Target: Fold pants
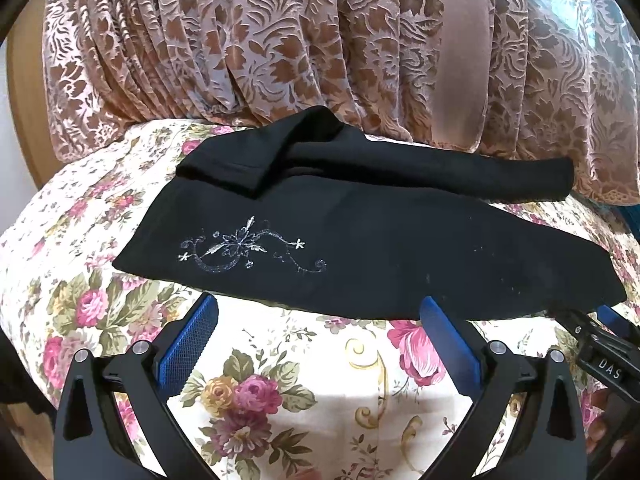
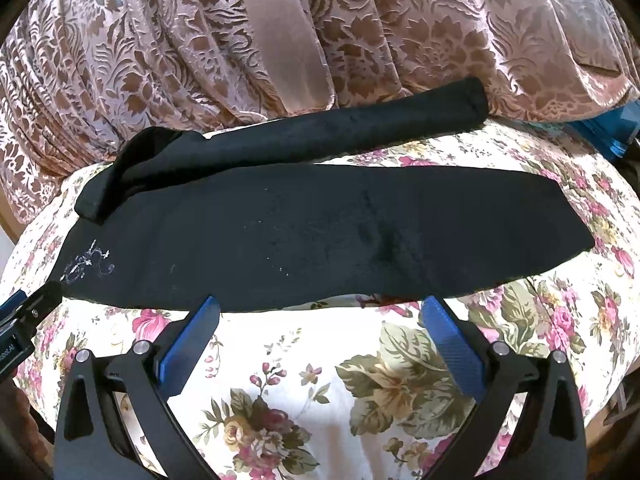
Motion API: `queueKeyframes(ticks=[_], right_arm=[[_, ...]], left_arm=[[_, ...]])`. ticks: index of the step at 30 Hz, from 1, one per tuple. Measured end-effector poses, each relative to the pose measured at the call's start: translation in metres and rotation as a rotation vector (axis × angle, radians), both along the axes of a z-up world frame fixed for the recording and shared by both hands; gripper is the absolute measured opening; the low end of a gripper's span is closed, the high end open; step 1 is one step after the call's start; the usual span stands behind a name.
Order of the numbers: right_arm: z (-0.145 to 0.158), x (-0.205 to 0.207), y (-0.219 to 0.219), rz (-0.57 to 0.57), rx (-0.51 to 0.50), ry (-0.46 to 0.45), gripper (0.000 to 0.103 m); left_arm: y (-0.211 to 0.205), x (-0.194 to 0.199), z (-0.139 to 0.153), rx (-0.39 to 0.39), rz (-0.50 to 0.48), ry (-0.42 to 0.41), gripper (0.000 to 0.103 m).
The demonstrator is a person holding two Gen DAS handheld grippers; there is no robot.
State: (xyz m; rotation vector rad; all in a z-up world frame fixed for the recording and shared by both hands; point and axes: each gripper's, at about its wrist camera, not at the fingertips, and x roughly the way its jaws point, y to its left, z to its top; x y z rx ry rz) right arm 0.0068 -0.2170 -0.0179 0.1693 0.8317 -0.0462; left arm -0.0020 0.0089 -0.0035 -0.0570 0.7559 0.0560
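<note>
Black pants (image 1: pixel 360 248) lie across the floral-covered surface, with silver embroidery (image 1: pixel 244 250) near the left end. The near leg lies flat; the far leg (image 1: pixel 440 168) is rumpled, its waist part folded over at the left. My left gripper (image 1: pixel 318 314) is open and empty, its blue fingertips just short of the pants' near edge. My right gripper (image 2: pixel 320 314) is open and empty, also at the near edge of the pants (image 2: pixel 320 232), further right. The right gripper's tip shows at the left wrist view's right edge (image 1: pixel 600 336).
A floral cloth (image 1: pixel 304 392) covers the surface, which drops away at left and right. A pink-brown patterned curtain (image 1: pixel 280 40) hangs directly behind the pants. A blue object (image 2: pixel 612 132) sits at the far right.
</note>
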Motion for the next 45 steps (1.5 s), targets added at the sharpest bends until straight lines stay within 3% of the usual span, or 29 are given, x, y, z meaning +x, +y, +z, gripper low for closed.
queueKeyframes(ticks=[6,13,29,33,37,40,45], right_arm=[[-0.001,-0.005,-0.005,-0.005,0.016,0.004,0.101],[-0.002,-0.009,-0.012,0.034,0.131,0.007,0.101],[-0.006,-0.008,-0.019,0.081,0.227,0.008,0.101],[-0.017,-0.002,-0.03,0.075,0.306,0.061,0.101],[-0.029,0.005,-0.047,0.078,0.467,0.119,0.101],[-0.035,0.012,-0.056,0.083,0.6,0.144,0.101],[-0.049,0.028,-0.059,0.08,0.733,0.18,0.095]], left_arm=[[0.004,-0.003,0.0,-0.006,0.007,0.002,0.1],[0.01,-0.004,0.002,-0.012,0.02,-0.001,0.1],[0.016,0.003,-0.009,-0.038,0.023,0.04,0.1],[0.024,0.013,-0.027,-0.083,-0.01,0.112,0.1],[0.049,0.022,-0.049,-0.216,-0.019,0.198,0.1],[0.083,0.024,-0.061,-0.335,0.019,0.216,0.1],[0.133,0.026,-0.06,-0.419,0.101,0.204,0.1]])
